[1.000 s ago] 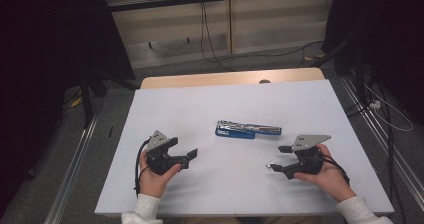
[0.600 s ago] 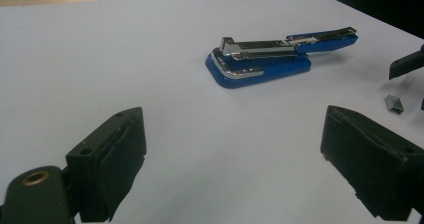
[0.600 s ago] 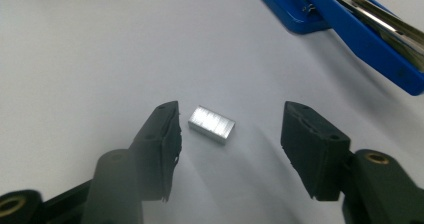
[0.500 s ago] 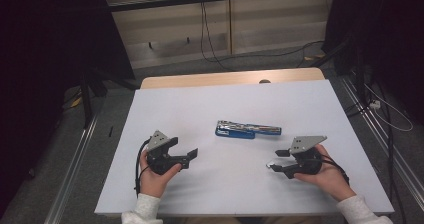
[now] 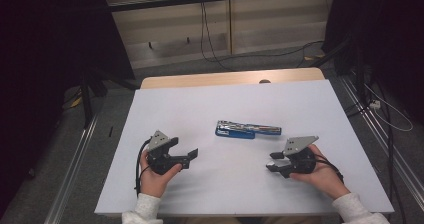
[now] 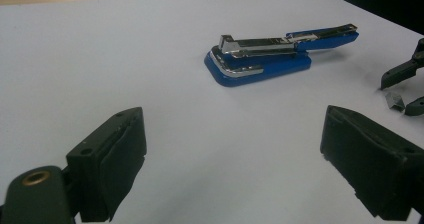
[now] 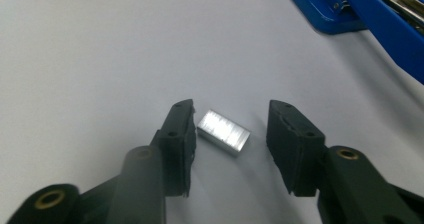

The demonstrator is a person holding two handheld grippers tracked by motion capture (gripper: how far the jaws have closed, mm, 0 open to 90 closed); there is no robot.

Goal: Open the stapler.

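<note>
A blue stapler (image 5: 248, 129) lies swung open in the middle of the white table (image 5: 225, 104), its chrome magazine showing in the left gripper view (image 6: 260, 59). A small silver block of staples (image 7: 223, 132) lies flat on the table between the jaws of my right gripper (image 7: 231, 121). Those jaws have just been closing around it; a gap remains at one pad, so it is open. From above, my right gripper (image 5: 272, 161) sits right of the stapler's near side. My left gripper (image 5: 192, 156) rests open and empty at the front left, its jaws (image 6: 232, 159) pointing toward the stapler.
In the left gripper view the right gripper's tips (image 6: 407, 89) and the staples (image 6: 394, 100) appear at the far right. A wooden strip (image 5: 230, 78) borders the table's far edge. Cables (image 5: 210, 44) lie on the floor beyond.
The right gripper's jaws have narrowed around the staple block. Both hands have stayed nearly where they were, and the stapler has not moved.
</note>
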